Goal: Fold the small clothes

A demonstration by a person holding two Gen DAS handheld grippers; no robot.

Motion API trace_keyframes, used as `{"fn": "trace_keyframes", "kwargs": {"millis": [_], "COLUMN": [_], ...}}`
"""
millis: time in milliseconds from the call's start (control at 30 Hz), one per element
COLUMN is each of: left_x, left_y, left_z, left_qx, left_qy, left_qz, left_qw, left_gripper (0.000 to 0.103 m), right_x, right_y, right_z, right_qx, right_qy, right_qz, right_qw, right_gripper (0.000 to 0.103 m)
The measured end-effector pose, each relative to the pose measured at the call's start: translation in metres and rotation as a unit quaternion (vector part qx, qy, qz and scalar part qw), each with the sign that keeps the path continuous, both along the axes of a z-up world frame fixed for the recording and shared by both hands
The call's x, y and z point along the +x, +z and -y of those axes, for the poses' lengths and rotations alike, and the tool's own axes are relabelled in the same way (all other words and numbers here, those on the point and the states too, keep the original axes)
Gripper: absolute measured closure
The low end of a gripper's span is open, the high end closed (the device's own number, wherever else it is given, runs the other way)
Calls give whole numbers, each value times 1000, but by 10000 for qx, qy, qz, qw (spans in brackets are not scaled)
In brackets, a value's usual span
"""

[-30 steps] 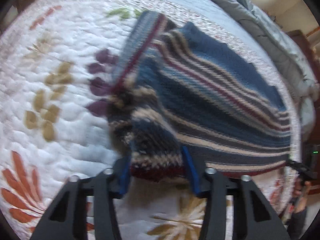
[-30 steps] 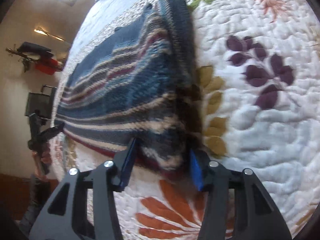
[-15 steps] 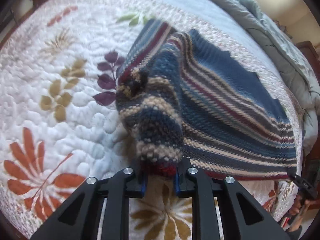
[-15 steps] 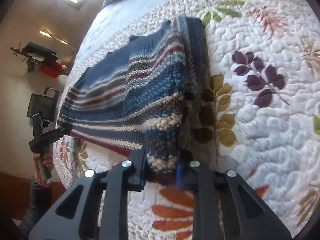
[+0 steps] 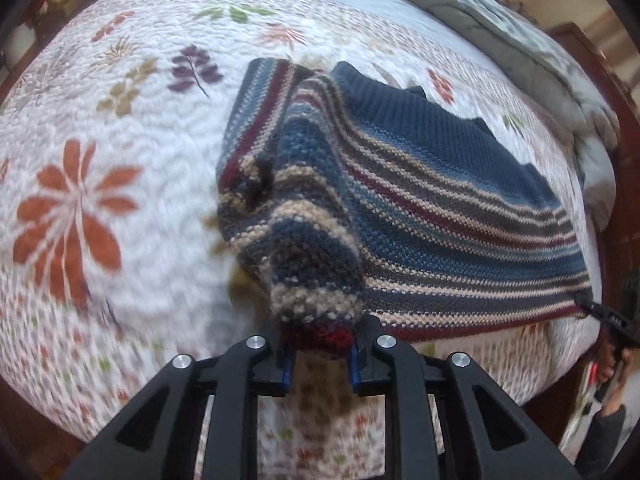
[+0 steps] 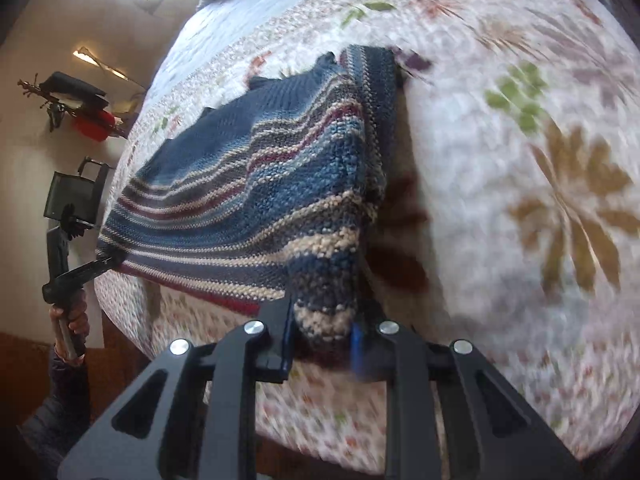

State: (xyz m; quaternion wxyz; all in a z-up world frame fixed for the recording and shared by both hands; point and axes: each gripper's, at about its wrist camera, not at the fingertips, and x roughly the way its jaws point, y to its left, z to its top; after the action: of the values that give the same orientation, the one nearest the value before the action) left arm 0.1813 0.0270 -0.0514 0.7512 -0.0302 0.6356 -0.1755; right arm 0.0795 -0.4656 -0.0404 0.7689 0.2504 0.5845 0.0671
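Pinching one corner of the sweater (image 5: 400, 208) each, the left hand-held gripper (image 5: 320, 360) and the right hand-held gripper (image 6: 320, 344) are nearly closed on the knit hem — its near edge raised off the quilt (image 5: 120, 160), the far part seemingly lying on the bed, though blur hides the contact.

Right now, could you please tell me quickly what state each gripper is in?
Left gripper: closed on the red-edged hem of the striped blue knitted sweater.
Right gripper: closed on another corner of that sweater's hem.
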Motion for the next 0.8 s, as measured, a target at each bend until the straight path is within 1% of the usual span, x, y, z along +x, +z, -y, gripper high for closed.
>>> {"fn": "trace_keyframes", "kwargs": {"millis": [100,200,267,333,400,433,467,533,567,633,733,767,800], "left_x": [-25,-46,-51,-52,-52,-54,-52,-50,-51,-54,-68,-69,-71], "left_y": [-2,-5,-8,-16,-33,-37,-46,-61,-63,-60,-52,-49,-47], "left_z": [4,8,8,6,11,0,1,-1,2,5,7,8,7], "left_qx": [55,158,190,287,445,498,540,535,557,635,896,975,1044], "left_qy": [-115,-211,-214,-238,-254,-224,-194,-57,-78,-113,-216,-234,-245], "left_qz": [21,47,9,63,58,30,-5,-22,52,215,412,449,483], "left_qw": [9999,9996,9996,9993,9987,9985,9984,9985,9984,9977,9949,9939,9931], "left_gripper": [82,82,82,81,80,80,78,77,76,75,65,59,56], "right_x": [-27,-50,-65,-74,-78,-77,-77,-74,-74,-73,-76,-76,-79], "right_y": [0,-3,-9,-17,-32,-44,-52,-70,-75,-75,-73,-71,-70], "right_z": [3,6,7,9,9,9,9,9,9,10,10,10,12], "right_qx": [-87,-53,-61,-33,-77,-72,-100,-103,-46,37,55,41,37], "right_qy": [-22,-58,-57,-101,-154,-224,-265,-354,-431,-503,-522,-531,-535], "right_qz": [-46,-77,-61,-75,-98,-173,-225,-244,-201,-130,-72,-65,-55], "right_qw": [9999,9999,9999,9999,9998,9996,9993,9990,9989,9986,9986,9986,9985], "right_gripper": [82,82,82,82,82,82,82,82,81,81,80,78,75]}}
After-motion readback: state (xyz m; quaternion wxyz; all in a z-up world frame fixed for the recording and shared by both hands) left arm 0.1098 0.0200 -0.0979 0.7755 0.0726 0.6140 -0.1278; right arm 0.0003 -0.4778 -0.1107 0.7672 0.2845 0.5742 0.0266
